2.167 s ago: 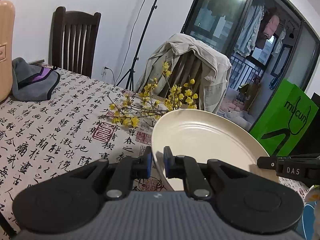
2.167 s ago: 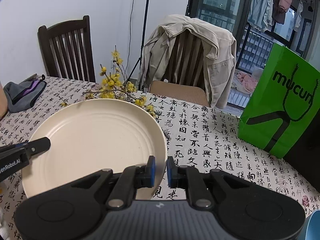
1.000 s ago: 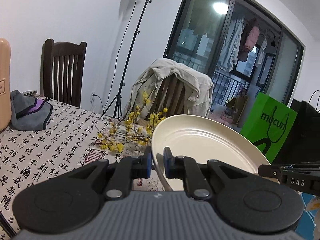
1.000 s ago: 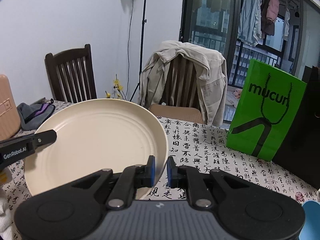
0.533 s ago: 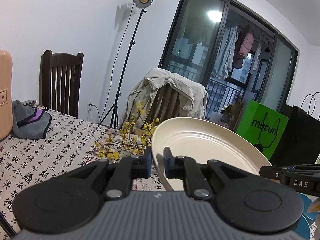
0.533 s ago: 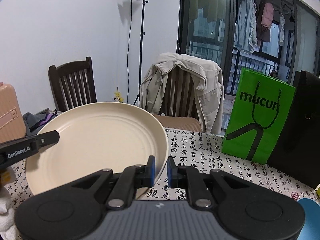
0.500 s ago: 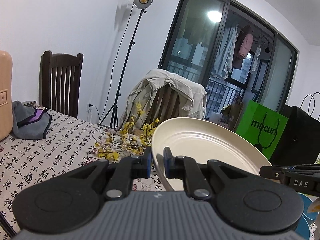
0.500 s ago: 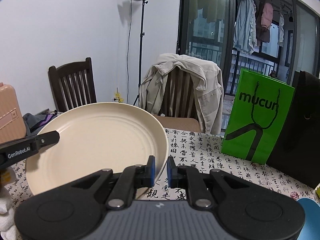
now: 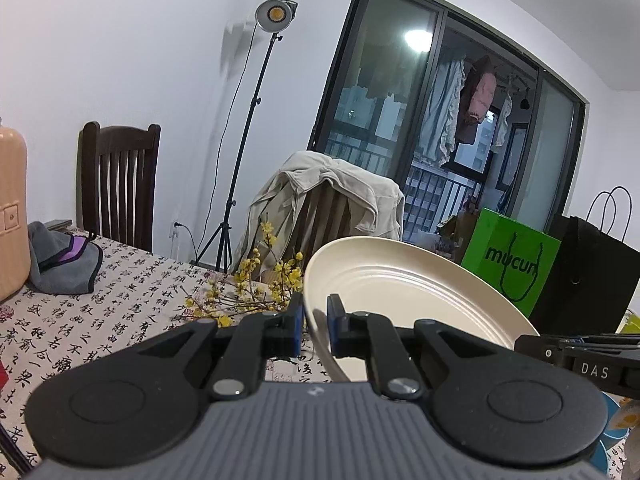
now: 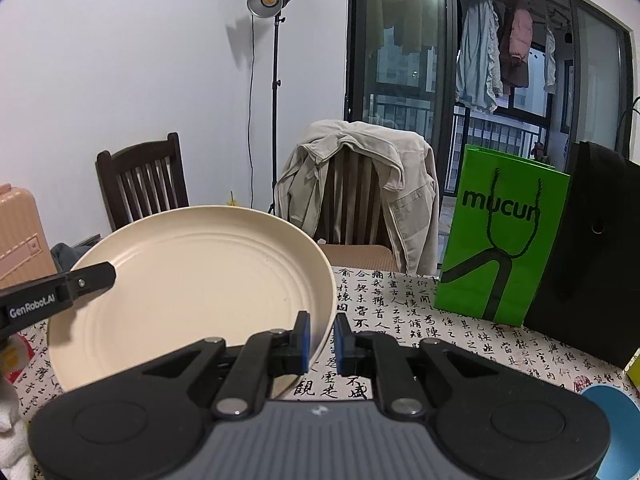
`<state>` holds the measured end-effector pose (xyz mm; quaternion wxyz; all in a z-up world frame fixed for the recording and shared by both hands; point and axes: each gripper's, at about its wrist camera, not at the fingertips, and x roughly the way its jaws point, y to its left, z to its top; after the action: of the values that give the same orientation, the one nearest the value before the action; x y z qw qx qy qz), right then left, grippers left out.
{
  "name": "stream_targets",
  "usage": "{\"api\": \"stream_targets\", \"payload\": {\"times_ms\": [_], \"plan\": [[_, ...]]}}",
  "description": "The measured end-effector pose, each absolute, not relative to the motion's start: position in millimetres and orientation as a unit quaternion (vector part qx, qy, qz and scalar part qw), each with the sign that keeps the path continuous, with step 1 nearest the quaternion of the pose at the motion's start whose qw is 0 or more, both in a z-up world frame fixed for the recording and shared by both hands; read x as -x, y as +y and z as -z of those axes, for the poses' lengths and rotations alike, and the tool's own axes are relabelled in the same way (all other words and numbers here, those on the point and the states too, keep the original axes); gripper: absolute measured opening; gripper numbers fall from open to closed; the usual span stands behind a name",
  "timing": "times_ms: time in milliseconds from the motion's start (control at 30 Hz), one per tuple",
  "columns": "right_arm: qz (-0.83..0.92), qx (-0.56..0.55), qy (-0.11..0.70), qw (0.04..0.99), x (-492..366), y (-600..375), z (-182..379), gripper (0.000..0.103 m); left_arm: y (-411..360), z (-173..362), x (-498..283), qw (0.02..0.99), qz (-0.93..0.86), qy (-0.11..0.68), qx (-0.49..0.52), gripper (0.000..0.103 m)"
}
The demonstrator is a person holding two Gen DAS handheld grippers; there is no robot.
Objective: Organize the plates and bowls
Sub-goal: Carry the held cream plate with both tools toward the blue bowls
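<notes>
A large cream plate (image 9: 404,284) (image 10: 192,292) hangs in the air above the table, held from both sides. My left gripper (image 9: 316,326) is shut on its left rim, the rim pinched between the blue pads. On the opposite, right rim my right gripper (image 10: 320,340) is shut as well. The plate is roughly level, tilted slightly. Each view shows the other gripper's finger at the plate's far edge: the left gripper's finger (image 10: 60,296) in the right wrist view, the right gripper's finger (image 9: 580,360) in the left wrist view.
A table with a calligraphy-print cloth (image 9: 100,308) (image 10: 400,312) lies below. On it are yellow flower sprigs (image 9: 256,284), a grey cloth (image 9: 64,264), a green bag (image 10: 500,240), a black bag (image 10: 592,252) and a blue dish (image 10: 612,412). Two chairs (image 10: 144,180) (image 10: 356,200) stand behind; a light stand (image 10: 274,80) too.
Both grippers have lifted the plate higher above the table, still shut on its rims. The flowers and tablecloth sit lower in the views, and more wall and window shows.
</notes>
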<state>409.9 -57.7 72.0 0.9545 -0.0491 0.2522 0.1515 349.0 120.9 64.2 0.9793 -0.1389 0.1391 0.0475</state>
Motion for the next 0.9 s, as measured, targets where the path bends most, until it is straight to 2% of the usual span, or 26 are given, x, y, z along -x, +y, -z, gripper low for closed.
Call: {"api": "stream_targets", "payload": {"times_ms": [900], "plan": [[-0.143,0.027,0.223,0.964,-351,-84,-82,0.012,95,-82,-300,0.985,-0.039,0.124,0.118,0.012]]}}
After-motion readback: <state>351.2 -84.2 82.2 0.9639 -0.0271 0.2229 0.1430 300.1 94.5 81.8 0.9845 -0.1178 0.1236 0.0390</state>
